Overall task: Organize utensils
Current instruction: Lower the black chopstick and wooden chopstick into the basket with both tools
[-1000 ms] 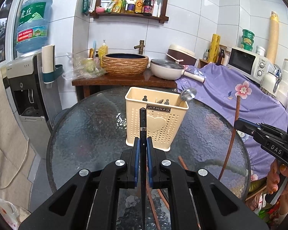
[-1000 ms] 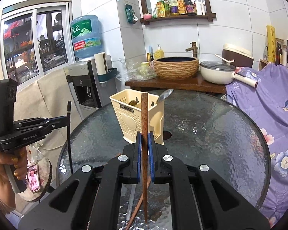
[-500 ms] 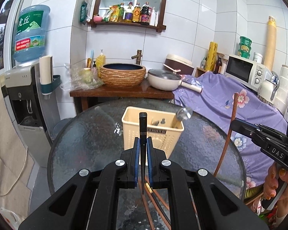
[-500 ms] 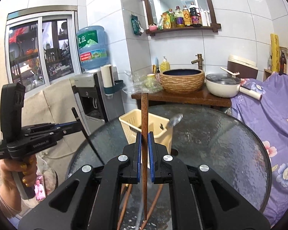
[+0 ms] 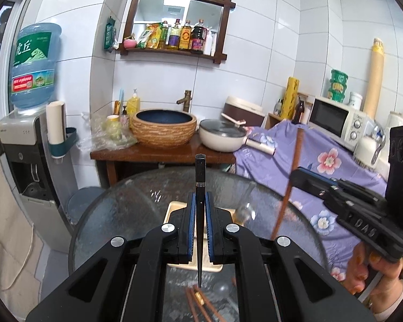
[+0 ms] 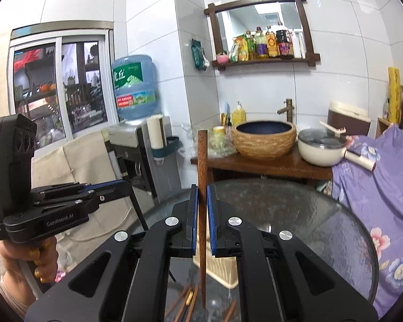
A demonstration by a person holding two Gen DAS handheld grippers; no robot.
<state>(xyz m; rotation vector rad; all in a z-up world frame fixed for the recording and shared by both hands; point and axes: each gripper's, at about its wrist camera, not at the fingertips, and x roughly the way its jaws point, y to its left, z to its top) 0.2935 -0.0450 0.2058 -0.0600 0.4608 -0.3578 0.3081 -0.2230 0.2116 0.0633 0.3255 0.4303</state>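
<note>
My left gripper [image 5: 200, 201] is shut on a black chopstick [image 5: 200, 177], held upright above the cream utensil basket [image 5: 174, 209], which is mostly hidden behind the jaws. My right gripper [image 6: 200, 196] is shut on a brown wooden chopstick [image 6: 202, 158], also upright; the basket [image 6: 223, 265] shows under it. In the left wrist view the right gripper [image 5: 298, 177] holds the brown chopstick [image 5: 291, 179] at the right. In the right wrist view the left gripper [image 6: 126, 186] sits at the left. Several loose chopsticks [image 5: 198, 300] lie on the round glass table [image 5: 121, 206].
A spoon [image 5: 245, 209] leans out of the basket, blurred. Behind the table stands a wooden stand with a woven basin [image 5: 164, 128] and a white pot [image 5: 223, 135]. A water dispenser [image 5: 27, 145] is at the left, a purple flowered cloth [image 5: 322, 155] and microwave [image 5: 335, 123] at the right.
Both grippers have risen and tilted up with their chopsticks. The basket has dropped low in both views, now mostly behind the jaws. The right gripper has come closer to the left one.
</note>
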